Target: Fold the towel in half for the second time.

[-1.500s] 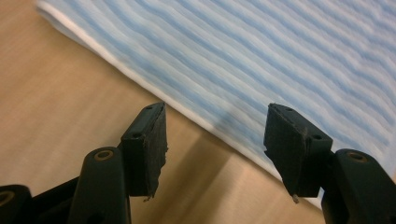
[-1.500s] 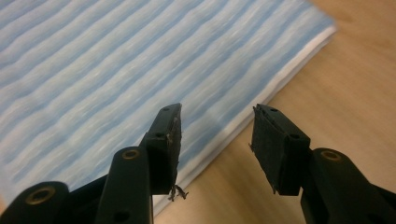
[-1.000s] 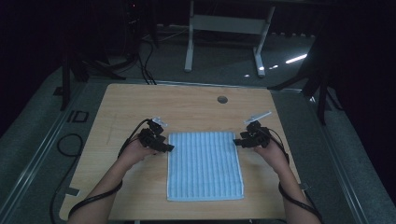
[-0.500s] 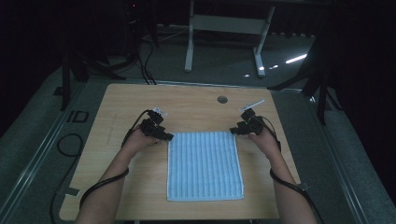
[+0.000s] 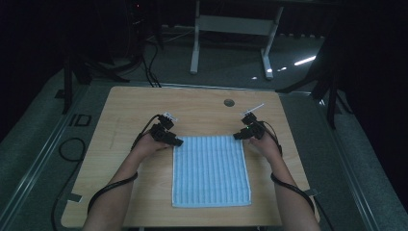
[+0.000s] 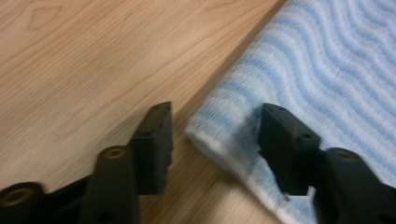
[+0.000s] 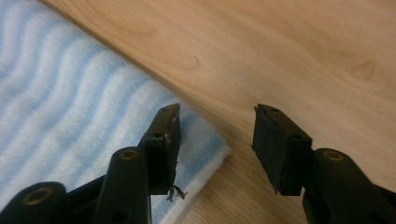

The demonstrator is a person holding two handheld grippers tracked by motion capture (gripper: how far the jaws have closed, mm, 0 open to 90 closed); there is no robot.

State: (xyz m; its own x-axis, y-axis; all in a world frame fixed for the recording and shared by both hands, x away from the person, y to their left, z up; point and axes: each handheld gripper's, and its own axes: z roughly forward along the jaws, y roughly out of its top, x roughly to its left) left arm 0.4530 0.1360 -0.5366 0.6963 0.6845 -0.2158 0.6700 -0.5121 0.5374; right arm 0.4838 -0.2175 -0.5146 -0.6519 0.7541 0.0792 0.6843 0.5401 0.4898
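Blue striped towel (image 5: 210, 171) flat at table (image 5: 125, 110) centre. Left gripper (image 5: 177, 142) at its 11 o'clock corner, right gripper (image 5: 238, 136) at 1 o'clock; jaws closing, apart, corners between, ungripped.

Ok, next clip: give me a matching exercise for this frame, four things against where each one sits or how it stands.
Things:
1. left gripper
2. right gripper
3. blue striped towel
4. round grommet

Places or states:
a. set in the tabletop near its far edge
b. spread flat on the table
c. jaws open at the towel's far left corner
d. jaws open at the towel's far right corner

Pairs: 1-c, 2-d, 3-b, 4-a
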